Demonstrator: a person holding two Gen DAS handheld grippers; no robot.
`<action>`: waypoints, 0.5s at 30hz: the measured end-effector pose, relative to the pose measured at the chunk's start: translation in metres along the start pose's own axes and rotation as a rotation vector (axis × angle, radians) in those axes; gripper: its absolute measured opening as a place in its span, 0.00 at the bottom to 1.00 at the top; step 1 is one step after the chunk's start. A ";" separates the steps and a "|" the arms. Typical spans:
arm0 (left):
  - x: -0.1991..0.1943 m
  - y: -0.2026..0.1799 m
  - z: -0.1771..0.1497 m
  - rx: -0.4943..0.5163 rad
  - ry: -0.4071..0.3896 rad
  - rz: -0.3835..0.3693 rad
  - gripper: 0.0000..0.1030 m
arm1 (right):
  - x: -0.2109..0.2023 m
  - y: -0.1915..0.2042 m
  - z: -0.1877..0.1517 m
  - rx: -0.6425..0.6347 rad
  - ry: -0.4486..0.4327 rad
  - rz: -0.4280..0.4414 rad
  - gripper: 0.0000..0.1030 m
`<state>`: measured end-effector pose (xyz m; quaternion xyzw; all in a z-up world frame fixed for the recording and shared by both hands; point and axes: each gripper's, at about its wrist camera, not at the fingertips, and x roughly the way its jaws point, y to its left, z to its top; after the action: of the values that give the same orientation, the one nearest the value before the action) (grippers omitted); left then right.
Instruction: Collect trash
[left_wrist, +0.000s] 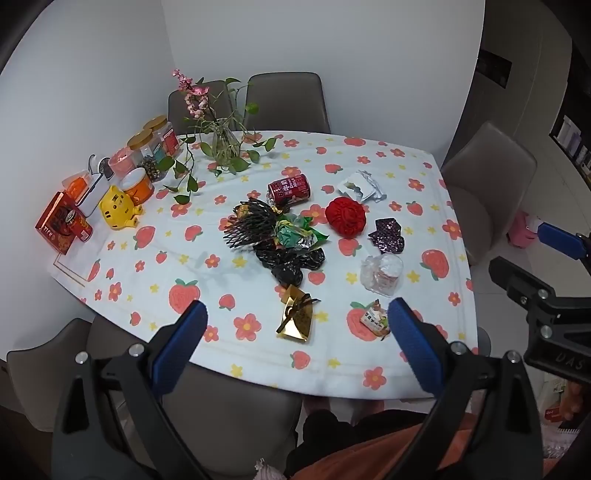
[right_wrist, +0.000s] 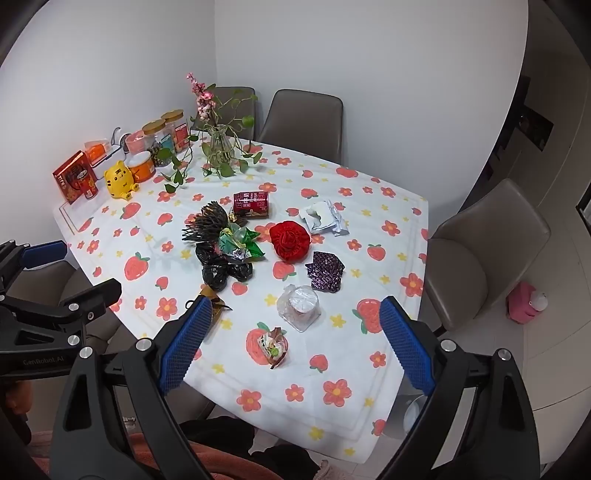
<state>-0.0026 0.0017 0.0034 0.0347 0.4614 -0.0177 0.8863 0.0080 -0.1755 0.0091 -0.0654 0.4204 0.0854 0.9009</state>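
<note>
Trash lies on the flowered tablecloth (left_wrist: 166, 266): a red can (left_wrist: 289, 187) on its side, a black mesh piece (left_wrist: 251, 223), green and silver wrappers (left_wrist: 297, 234), a crumpled black bag (left_wrist: 293, 264), a gold box (left_wrist: 297, 319), a red fabric rose (left_wrist: 346, 216), a silver packet (left_wrist: 362, 186), a dark glittery wrapper (left_wrist: 388, 236), a clear plastic cup (left_wrist: 382, 274) and a small snack wrapper (left_wrist: 375, 321). My left gripper (left_wrist: 295, 336) is open above the table's near edge, over the gold box. My right gripper (right_wrist: 295, 332) is open above the snack wrapper (right_wrist: 275, 345) and the cup (right_wrist: 301, 306).
Jars (left_wrist: 155, 142), a yellow tiger figure (left_wrist: 116, 206), a red box (left_wrist: 61, 223) and a vase of plants (left_wrist: 225, 146) stand along the table's far left. Grey chairs (left_wrist: 487, 184) surround the table. A pink object (right_wrist: 526, 302) lies on the floor at right.
</note>
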 end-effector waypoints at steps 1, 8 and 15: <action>-0.001 0.000 0.000 0.001 0.000 0.000 0.95 | 0.000 0.000 0.000 0.001 0.003 0.001 0.86; 0.002 -0.001 0.000 -0.007 0.002 0.001 0.95 | 0.000 0.000 0.000 0.000 0.000 -0.002 0.86; 0.001 -0.001 0.000 -0.008 0.001 0.000 0.95 | 0.000 0.000 0.001 0.002 -0.002 -0.001 0.86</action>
<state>-0.0017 0.0003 0.0022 0.0312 0.4620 -0.0157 0.8862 0.0083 -0.1750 0.0099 -0.0647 0.4196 0.0848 0.9014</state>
